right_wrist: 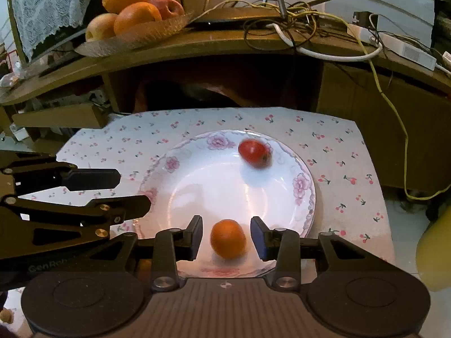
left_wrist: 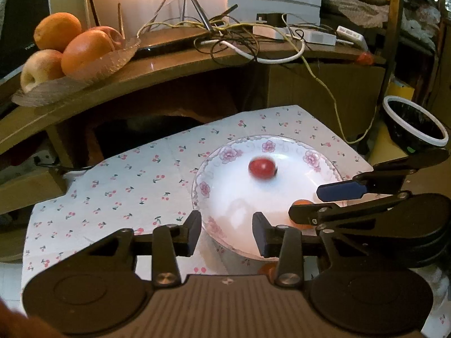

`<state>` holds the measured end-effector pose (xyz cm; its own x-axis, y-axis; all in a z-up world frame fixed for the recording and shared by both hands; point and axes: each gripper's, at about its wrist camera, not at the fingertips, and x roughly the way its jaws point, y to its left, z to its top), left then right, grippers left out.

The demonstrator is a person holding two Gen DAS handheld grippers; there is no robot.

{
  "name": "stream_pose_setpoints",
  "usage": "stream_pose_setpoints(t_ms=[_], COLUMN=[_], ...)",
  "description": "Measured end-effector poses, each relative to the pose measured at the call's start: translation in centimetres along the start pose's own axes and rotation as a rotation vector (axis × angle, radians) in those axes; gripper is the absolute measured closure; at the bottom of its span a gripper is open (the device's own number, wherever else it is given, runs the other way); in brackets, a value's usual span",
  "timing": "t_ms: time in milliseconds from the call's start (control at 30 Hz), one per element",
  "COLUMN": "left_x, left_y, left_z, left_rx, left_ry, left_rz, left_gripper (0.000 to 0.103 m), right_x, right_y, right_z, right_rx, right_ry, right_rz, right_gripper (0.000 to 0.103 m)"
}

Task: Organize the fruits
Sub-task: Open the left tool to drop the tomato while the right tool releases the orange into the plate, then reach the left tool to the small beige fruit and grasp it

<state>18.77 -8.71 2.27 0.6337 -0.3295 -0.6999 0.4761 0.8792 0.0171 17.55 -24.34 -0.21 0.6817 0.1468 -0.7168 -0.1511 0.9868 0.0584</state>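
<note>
A white plate with pink flowers (left_wrist: 222, 155) (right_wrist: 303, 186) lies on a cherry-print cloth. A small red fruit (left_wrist: 262, 168) (right_wrist: 254, 153), blurred, sits on the plate's far side. A small orange fruit (right_wrist: 228, 238) lies on the plate's near side, between the open fingers of my right gripper (right_wrist: 227, 238), not touching the pads. In the left wrist view the orange fruit (left_wrist: 303, 203) is mostly hidden behind the right gripper (left_wrist: 304, 203). My left gripper (left_wrist: 227, 231) is open and empty over the plate's near left rim; it also shows in the right wrist view (right_wrist: 134, 190).
A glass dish (left_wrist: 93, 67) (right_wrist: 135, 35) with oranges and apples stands on a wooden shelf behind. Tangled cables (left_wrist: 231, 38) and a power strip (right_wrist: 394, 46) lie on that shelf. A black bin with a white rim (left_wrist: 414, 125) stands at the right.
</note>
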Motion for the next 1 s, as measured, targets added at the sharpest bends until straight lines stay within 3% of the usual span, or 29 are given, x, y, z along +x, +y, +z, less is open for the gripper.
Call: stream_pose_setpoints(t_ms=[333,1000], left_x=[-4.2,-12.1], left_y=[0.0,1.0], left_z=[-2.2,-10.4], left_rx=[0.001,-0.095], left_ry=[-0.011,0.053], left_rz=[0.043,0.124], left_gripper=[0.057,0.056], right_x=[-2.2,-6.7], right_y=[1.9,8.2], right_z=[-1.1,-5.5], right_rx=[-0.033,-0.131], right_ry=[-0.002,0.032], right_rz=[0.049,0.158], right_gripper=[0.062,0.059])
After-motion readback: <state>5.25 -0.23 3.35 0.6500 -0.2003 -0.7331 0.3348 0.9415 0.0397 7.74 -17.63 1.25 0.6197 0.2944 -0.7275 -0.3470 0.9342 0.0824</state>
